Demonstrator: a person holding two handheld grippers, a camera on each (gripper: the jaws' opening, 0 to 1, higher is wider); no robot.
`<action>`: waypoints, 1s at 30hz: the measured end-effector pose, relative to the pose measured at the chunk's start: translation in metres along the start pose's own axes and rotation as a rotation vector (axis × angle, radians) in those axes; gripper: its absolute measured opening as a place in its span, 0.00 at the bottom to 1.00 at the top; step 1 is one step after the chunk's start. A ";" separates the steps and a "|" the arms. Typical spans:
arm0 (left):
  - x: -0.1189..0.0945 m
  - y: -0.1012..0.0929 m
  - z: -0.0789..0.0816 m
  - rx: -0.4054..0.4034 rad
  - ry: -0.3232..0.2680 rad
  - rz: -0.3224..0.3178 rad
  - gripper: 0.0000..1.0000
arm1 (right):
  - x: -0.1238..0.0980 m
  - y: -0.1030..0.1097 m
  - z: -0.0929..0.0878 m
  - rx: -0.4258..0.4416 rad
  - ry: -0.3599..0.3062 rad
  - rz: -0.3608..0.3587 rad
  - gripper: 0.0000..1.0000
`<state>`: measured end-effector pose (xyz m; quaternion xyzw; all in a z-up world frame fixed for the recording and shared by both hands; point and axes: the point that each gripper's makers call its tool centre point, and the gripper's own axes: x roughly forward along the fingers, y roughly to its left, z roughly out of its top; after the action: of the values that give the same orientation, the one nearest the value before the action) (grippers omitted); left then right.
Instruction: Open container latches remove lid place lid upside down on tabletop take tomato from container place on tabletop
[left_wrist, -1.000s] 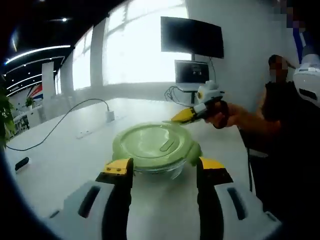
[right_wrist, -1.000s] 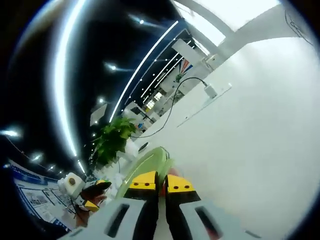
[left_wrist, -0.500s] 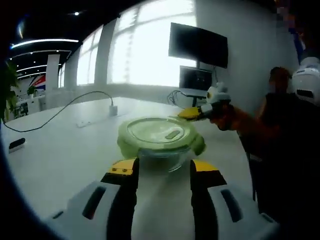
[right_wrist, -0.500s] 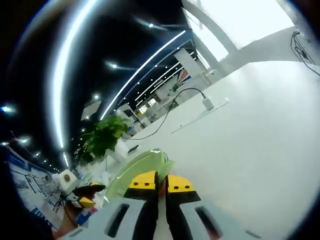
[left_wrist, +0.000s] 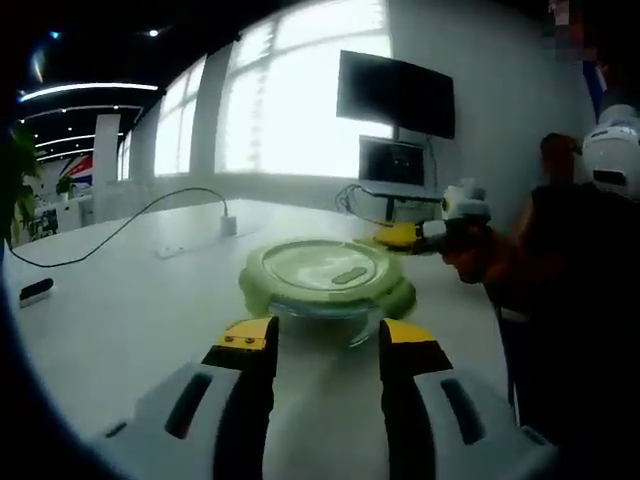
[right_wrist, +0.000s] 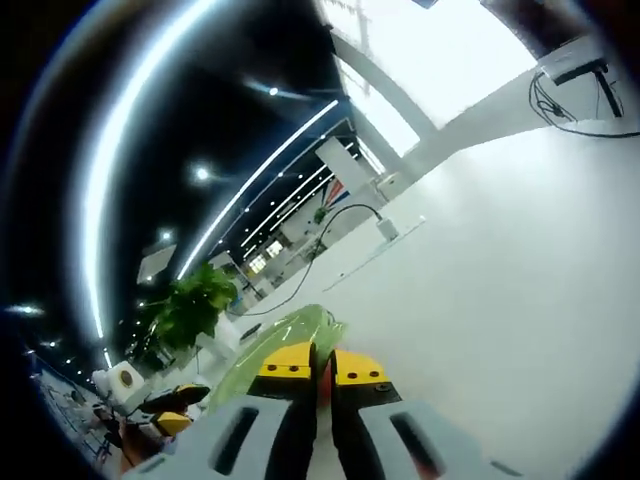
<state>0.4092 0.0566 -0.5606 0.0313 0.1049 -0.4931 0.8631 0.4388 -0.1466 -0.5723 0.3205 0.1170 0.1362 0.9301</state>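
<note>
Container of clear glass (left_wrist: 325, 325) with a round pale-green plastic lid (left_wrist: 322, 272) stands on the white counter (left_wrist: 110, 310), directly ahead of the left gripper (left_wrist: 325, 345). Lid is seated on the container. Left gripper fingers (left_wrist: 242, 345) are yellow-tipped and spread apart, holding nothing, just short of the container's near wall.

Right gripper (left_wrist: 400, 236) enters the left gripper view from the right, held in a person's hand (left_wrist: 470, 255), its yellow tips at the lid's far right edge. In the right gripper view, the right gripper (right_wrist: 322, 365) has its fingers together, with something red pinched in the narrow slit between them; what it is cannot be told. The green lid edge (right_wrist: 275, 340) lies just beside the tips.

On the counter beyond, a white power strip (left_wrist: 175, 247) with a dark cable (left_wrist: 120, 225), and a small black object (left_wrist: 36, 290) at the left edge.
</note>
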 end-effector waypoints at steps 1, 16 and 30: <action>0.000 0.000 0.000 0.002 0.000 0.000 0.37 | -0.001 0.001 -0.001 0.000 -0.007 -0.002 0.01; -0.004 -0.004 0.004 0.005 -0.027 -0.009 0.37 | -0.014 0.034 -0.017 -1.046 0.627 0.414 0.31; -0.003 -0.005 0.003 0.034 -0.021 -0.009 0.37 | 0.021 0.016 -0.019 -1.291 0.961 0.441 0.31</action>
<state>0.4032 0.0563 -0.5570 0.0403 0.0878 -0.4990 0.8612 0.4500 -0.1171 -0.5794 -0.3530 0.3346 0.4776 0.7317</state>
